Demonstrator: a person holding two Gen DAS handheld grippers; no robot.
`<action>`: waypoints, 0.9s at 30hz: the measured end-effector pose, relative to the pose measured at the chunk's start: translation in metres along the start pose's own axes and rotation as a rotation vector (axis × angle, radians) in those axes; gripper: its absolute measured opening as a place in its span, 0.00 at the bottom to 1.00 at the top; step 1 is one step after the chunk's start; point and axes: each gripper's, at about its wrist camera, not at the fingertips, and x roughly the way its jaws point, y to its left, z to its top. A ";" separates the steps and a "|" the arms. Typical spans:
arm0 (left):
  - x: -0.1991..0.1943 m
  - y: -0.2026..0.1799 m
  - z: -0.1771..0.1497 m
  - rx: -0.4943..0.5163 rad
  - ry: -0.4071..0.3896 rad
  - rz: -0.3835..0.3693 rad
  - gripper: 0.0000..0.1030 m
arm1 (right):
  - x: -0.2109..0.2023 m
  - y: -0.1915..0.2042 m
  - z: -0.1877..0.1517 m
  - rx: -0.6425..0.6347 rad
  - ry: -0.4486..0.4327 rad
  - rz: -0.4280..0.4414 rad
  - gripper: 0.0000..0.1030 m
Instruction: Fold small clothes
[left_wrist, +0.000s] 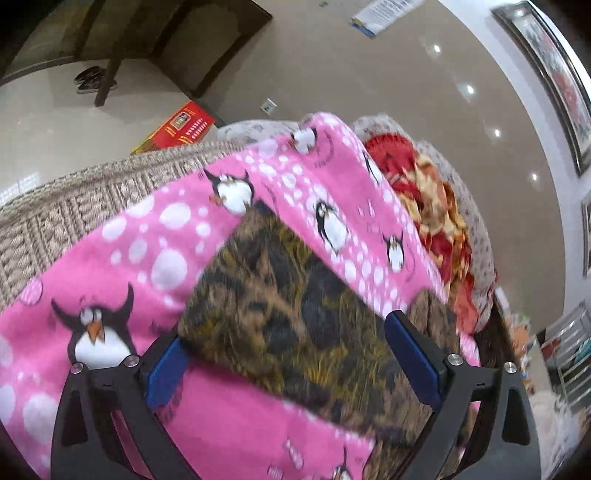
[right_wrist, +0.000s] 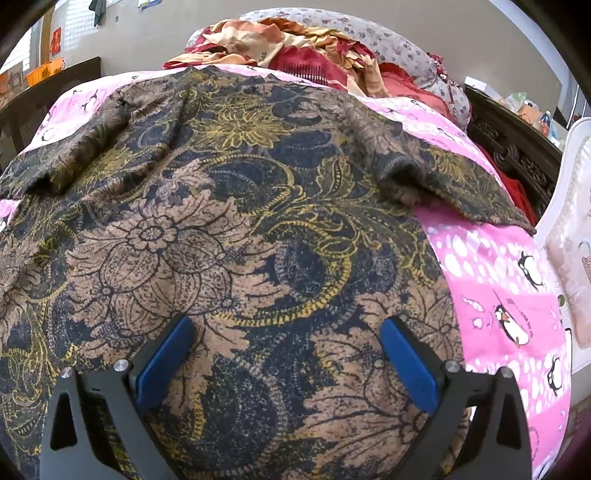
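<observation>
Early going, by the look of it: floral-print top (right_wrist: 229, 206) spread flat across centre frame on the pink penguin blanket (right_wrist: 506, 295), sleeves out, no fold visible. Right gripper (right_wrist: 288, 362) spread wide above it, empty. Left gripper (left_wrist: 291, 365) likewise apart, gripping nothing.

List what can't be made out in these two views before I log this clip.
- Left wrist: patterned garment is motion-blurred; its outline is cut by the frame edge.
- Right wrist: the garment's near hem runs off the bottom edge.
- Right wrist: clothes pile too crumpled to count.
</observation>
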 end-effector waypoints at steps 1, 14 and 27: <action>0.001 0.001 0.002 -0.011 0.000 0.002 0.79 | 0.001 0.000 0.000 0.002 -0.001 0.002 1.00; -0.042 -0.034 0.047 0.103 -0.075 0.171 0.00 | 0.020 0.015 -0.001 0.004 -0.001 0.006 1.00; -0.092 -0.129 0.073 0.297 -0.221 -0.023 0.00 | -0.017 -0.014 -0.014 0.004 0.002 0.002 1.00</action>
